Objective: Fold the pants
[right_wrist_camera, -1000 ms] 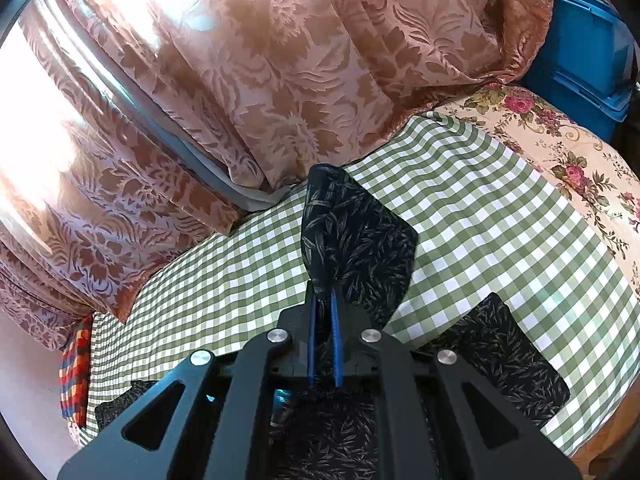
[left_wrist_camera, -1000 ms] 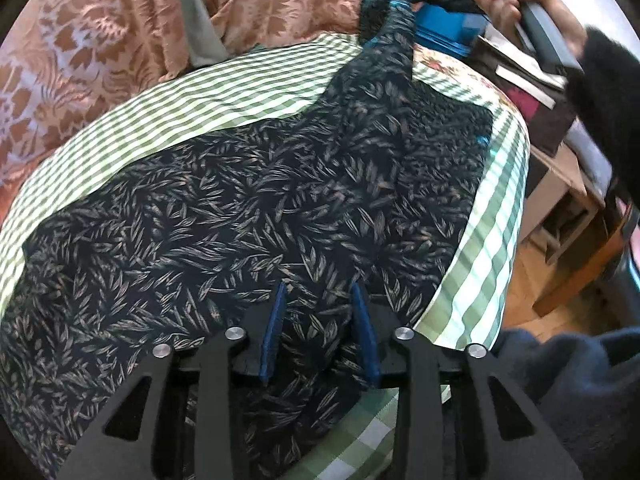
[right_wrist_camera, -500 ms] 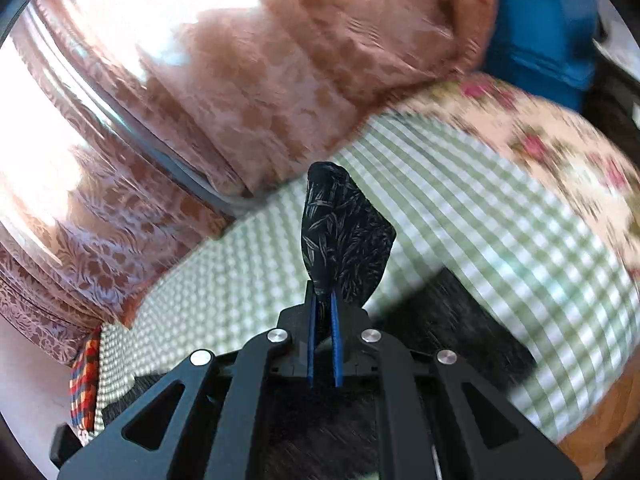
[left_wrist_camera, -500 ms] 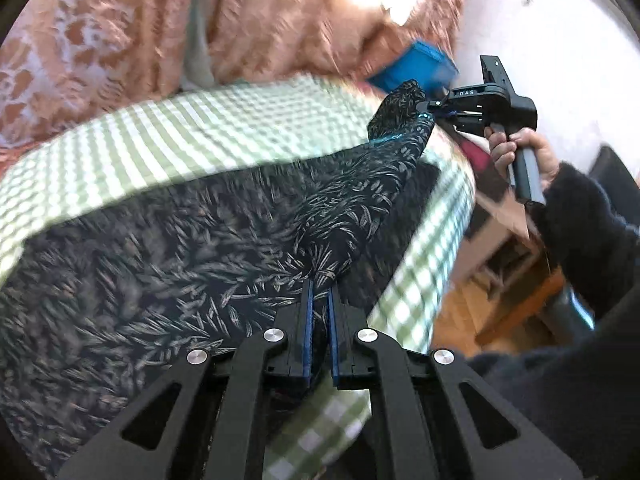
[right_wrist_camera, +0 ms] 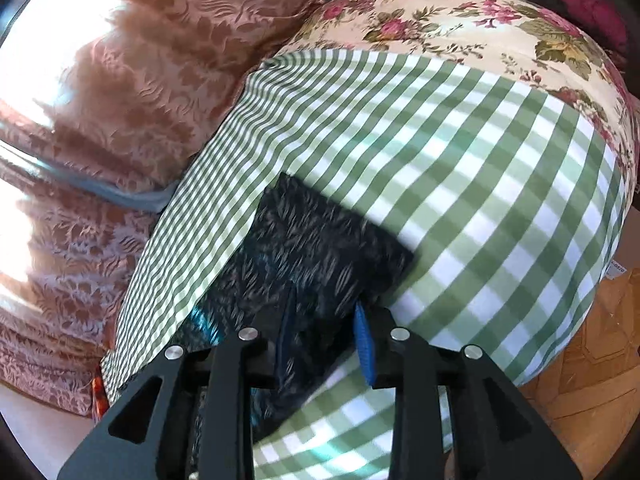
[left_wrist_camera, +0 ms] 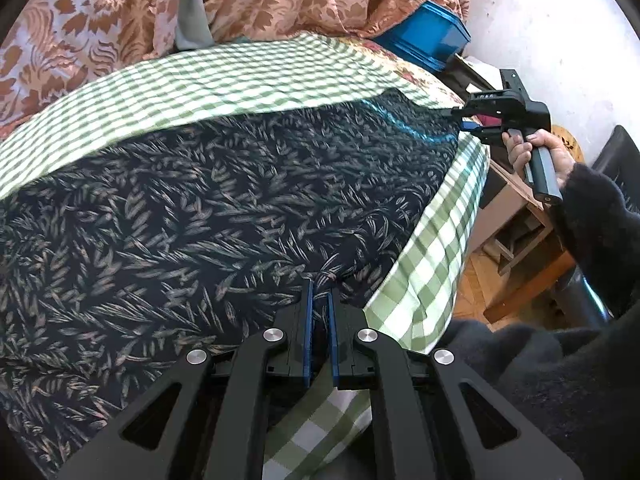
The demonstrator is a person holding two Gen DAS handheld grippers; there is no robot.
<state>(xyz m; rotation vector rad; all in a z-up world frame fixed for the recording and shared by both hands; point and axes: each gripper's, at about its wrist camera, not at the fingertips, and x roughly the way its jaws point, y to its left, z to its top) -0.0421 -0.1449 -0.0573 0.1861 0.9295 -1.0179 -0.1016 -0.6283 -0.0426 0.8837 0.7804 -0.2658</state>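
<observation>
Your left gripper (left_wrist_camera: 319,312) has its jaws pinched tight on the near edge of the pants (left_wrist_camera: 224,200), which lie spread flat over the green checked cloth (left_wrist_camera: 224,76) on the bed. Your right gripper (right_wrist_camera: 326,320) has just been opening its jaws (the far pants corner sits loose between them).

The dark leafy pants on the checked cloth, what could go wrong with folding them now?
The right gripper has just been opening with the pants still between its fingers, so that corner may drop crooked. The left gripper is shut on the pants at the edge of the checked cloth; it may have pinched the cloth too, and a pull could drag it off the edge.
</observation>
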